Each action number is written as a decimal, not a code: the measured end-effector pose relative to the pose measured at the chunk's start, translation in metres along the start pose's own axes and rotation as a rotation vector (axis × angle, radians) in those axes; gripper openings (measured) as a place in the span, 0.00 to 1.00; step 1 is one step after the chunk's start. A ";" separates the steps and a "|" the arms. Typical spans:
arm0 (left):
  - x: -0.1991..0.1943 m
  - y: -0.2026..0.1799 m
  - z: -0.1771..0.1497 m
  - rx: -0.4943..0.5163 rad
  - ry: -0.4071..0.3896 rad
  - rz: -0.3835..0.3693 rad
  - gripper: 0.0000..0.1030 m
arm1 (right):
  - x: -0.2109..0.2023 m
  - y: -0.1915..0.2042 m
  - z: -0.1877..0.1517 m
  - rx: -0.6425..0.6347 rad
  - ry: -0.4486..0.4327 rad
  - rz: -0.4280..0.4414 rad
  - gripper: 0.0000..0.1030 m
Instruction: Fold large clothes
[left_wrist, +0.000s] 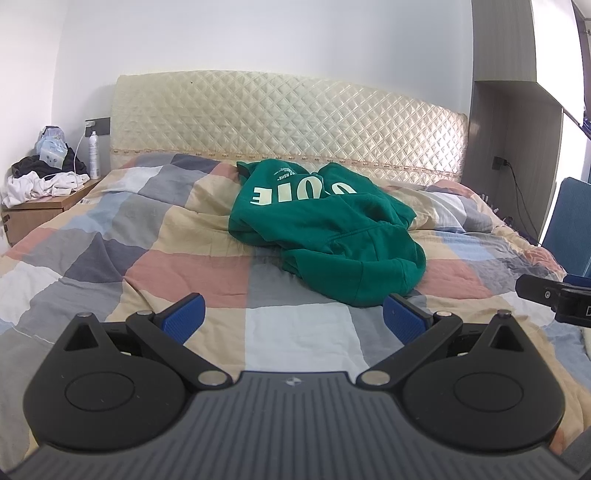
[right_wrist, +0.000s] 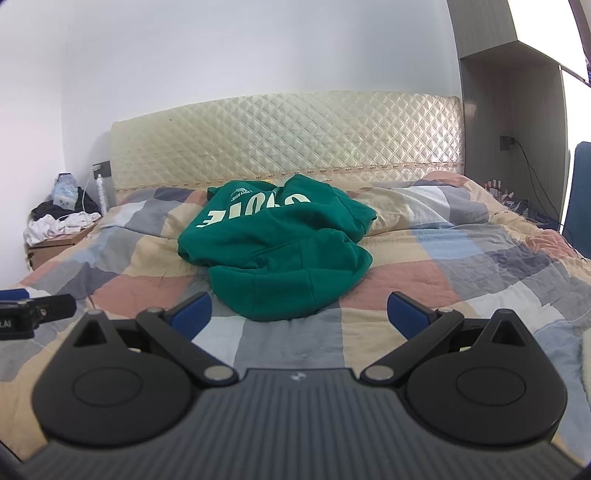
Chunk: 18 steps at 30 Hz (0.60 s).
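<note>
One green hoodie lies crumpled on the bed, on the patchwork quilt, a little in front of the quilted cream headboard. Large pale letters run across it upside down; only part can be read, roughly "OIE", with a smaller arched line above them too small to make out.

Two grippers are in view. The left gripper hovers over the quilt short of the hoodie's near edge, its two blue-padded fingers spread wide apart, holding and touching nothing. The right gripper sits likewise just short of the hoodie, its two fingers also spread wide and empty. Each gripper shows at the edge of the other's view: the right one at the right edge of the left view, the left one at the left edge of the right view.

To the left of the headboard stands one wooden nightstand bearing a heap of white and dark clothes, and one white spray can beside it. A dark wall socket with a white cable is above. To the right of the headboard, one black plug and cable hang on the grey wardrobe panel.
</note>
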<state>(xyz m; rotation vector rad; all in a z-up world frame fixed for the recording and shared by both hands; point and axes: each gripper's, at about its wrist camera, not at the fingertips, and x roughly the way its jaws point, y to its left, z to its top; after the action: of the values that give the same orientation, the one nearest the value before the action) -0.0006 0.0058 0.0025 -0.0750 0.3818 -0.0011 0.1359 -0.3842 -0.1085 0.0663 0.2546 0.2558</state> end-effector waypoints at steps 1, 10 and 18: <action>0.000 0.000 0.000 0.000 0.000 0.000 1.00 | 0.000 0.000 0.000 -0.001 0.000 0.000 1.00; -0.002 -0.001 0.000 0.003 -0.003 0.001 1.00 | 0.001 0.000 0.000 -0.001 0.002 -0.001 1.00; -0.002 -0.001 -0.001 0.002 -0.003 0.000 1.00 | 0.001 0.000 -0.001 -0.002 0.004 -0.001 1.00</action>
<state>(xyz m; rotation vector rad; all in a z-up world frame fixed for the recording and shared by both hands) -0.0024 0.0048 0.0028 -0.0726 0.3789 -0.0013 0.1368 -0.3837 -0.1098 0.0634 0.2586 0.2555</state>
